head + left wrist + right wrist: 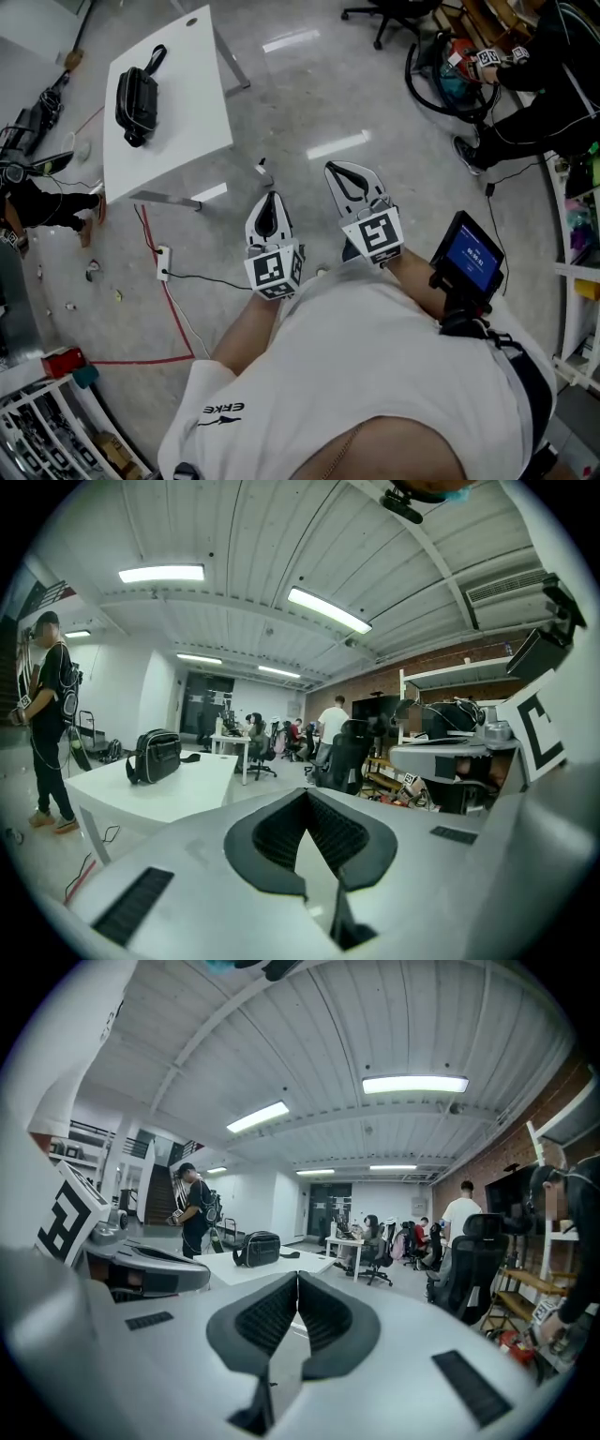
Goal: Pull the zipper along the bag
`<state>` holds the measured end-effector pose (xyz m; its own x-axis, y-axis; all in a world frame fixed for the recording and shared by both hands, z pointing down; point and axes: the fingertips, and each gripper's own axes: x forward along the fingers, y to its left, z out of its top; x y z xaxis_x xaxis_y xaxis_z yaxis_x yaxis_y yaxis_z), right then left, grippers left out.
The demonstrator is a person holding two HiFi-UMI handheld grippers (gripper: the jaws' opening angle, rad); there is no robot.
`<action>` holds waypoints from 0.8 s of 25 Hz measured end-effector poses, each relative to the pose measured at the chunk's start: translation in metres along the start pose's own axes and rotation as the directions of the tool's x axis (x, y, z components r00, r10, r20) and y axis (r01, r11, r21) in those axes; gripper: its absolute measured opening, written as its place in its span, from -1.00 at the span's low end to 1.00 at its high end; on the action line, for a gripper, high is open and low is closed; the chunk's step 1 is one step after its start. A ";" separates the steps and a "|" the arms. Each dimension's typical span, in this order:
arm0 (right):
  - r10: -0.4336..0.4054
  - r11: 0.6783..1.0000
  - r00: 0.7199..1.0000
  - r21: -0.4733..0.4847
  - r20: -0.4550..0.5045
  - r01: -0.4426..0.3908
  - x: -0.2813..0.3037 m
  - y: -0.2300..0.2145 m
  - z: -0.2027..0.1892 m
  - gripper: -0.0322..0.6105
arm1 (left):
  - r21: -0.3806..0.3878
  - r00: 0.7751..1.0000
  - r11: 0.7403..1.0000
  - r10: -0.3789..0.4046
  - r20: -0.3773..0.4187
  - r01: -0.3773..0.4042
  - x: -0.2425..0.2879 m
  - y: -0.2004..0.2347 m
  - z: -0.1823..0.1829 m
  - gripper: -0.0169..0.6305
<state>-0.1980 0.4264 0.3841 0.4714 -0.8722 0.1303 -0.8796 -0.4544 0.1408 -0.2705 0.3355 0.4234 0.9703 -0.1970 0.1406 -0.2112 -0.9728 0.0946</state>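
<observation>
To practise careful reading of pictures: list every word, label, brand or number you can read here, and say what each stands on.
"ERKE": black print with a small logo on the person's white shirt, low at its left side in the head view, upside down to the camera.
Blue screen at the person's right arm: pale print, too small to read.
Marker cubes: square patterns only, no words.
Black bag: no legible label.

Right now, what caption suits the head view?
Left gripper and right gripper, both shut, held far from the black strapped bag on the white rectangular table.
</observation>
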 end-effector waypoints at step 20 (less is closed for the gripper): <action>0.106 0.994 0.994 0.038 -0.022 -0.105 0.088 -0.157 -0.007 -0.89 | 0.002 0.996 0.996 0.092 -0.022 -0.092 0.173 -0.046 0.037 -0.94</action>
<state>-0.0174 0.4221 0.3801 0.3770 -0.9113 0.1659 -0.9260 -0.3670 0.0885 -0.0888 0.3417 0.4066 0.9439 -0.2828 0.1703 -0.2991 -0.9509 0.0791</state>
